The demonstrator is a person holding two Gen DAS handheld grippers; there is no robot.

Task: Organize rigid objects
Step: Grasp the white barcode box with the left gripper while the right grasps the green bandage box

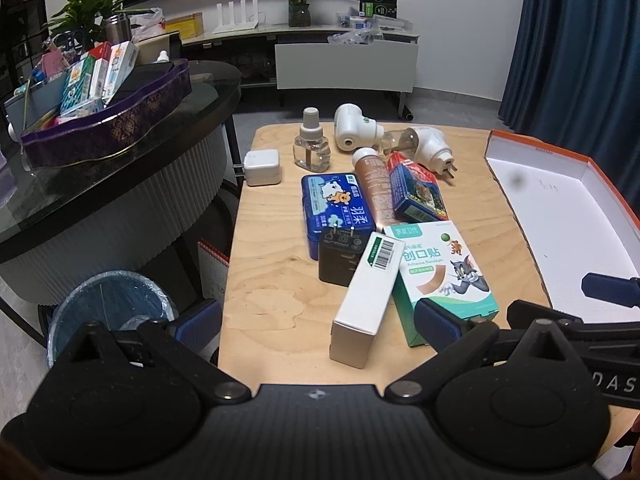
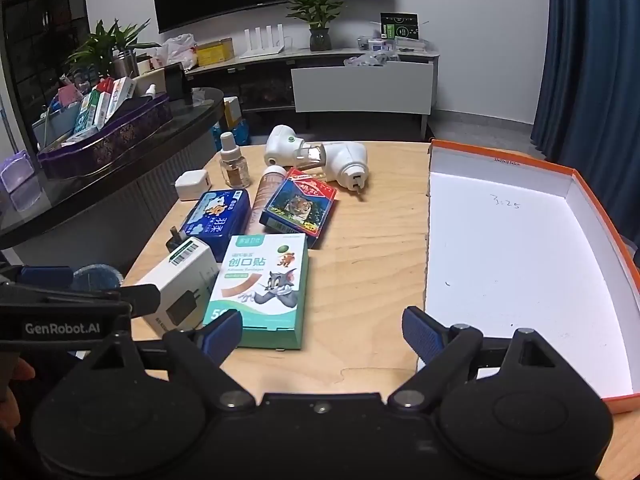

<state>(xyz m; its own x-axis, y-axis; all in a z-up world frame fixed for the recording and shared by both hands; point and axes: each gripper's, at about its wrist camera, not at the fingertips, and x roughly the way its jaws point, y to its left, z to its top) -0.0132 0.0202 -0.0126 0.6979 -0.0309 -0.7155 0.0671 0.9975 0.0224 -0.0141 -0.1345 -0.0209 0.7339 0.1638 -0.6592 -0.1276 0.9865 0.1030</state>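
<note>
A pile of rigid objects lies on the wooden table (image 1: 272, 288): a green bandage box (image 1: 444, 276) (image 2: 264, 288), a white barcode box (image 1: 366, 296) (image 2: 180, 284), a black charger (image 1: 340, 256), a blue tin (image 1: 336, 204) (image 2: 218, 218), a card box (image 1: 416, 188) (image 2: 300, 208), a brown tube (image 1: 374, 184), a refill bottle (image 1: 312, 142) and two white plug-in heaters (image 1: 352, 126). An empty orange-rimmed box lid (image 2: 520, 264) (image 1: 560, 216) lies at the right. My left gripper (image 1: 318, 320) is open just before the white box. My right gripper (image 2: 322, 334) is open between the bandage box and the lid.
A white adapter (image 1: 262, 167) sits at the table's far left. A round dark table (image 1: 120, 184) with a purple tray (image 1: 108, 136) of boxes stands to the left. A lined bin (image 1: 108, 312) is on the floor below. A TV cabinet (image 1: 344, 64) stands behind.
</note>
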